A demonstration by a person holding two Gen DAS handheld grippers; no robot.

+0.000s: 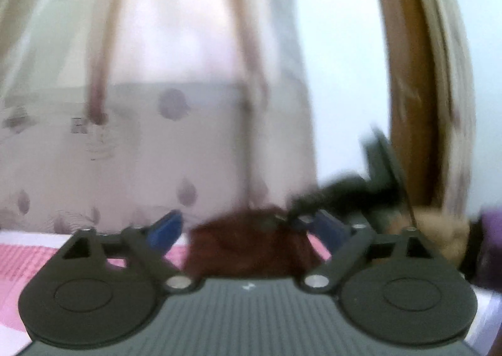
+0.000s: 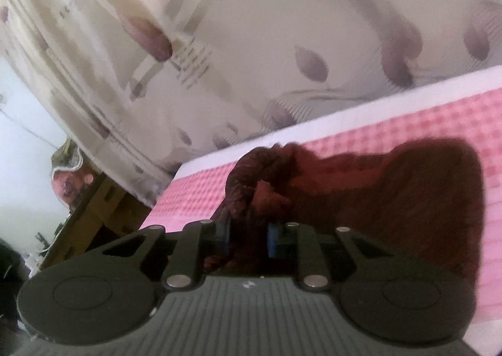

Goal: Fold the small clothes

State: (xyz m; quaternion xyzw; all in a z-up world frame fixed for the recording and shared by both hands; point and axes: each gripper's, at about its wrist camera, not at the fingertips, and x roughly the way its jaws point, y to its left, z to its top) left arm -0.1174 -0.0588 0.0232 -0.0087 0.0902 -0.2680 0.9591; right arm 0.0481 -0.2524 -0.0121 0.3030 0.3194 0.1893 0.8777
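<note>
A dark maroon knitted garment point(image 2: 386, 196) lies spread on the pink checked bed cover point(image 2: 439, 117). One bunched end rises towards my right gripper point(image 2: 248, 235). That gripper's blue pads point(image 2: 272, 238) stand close together with a fold of the maroon cloth pinched between them. In the left wrist view the picture is blurred. My left gripper point(image 1: 248, 227) is open, its blue pads point(image 1: 166, 230) wide apart, and the garment point(image 1: 248, 252) lies below and beyond them without touching either pad. A dark blurred shape point(image 1: 342, 191) hangs over the garment's right end.
A pale curtain point(image 2: 313, 42) with purple leaf prints hangs behind the bed, whose white edge point(image 2: 329, 117) runs along it. A wooden door point(image 1: 411, 89) stands at the right in the left wrist view. Wooden furniture point(image 2: 94, 208) sits beside the bed's left end.
</note>
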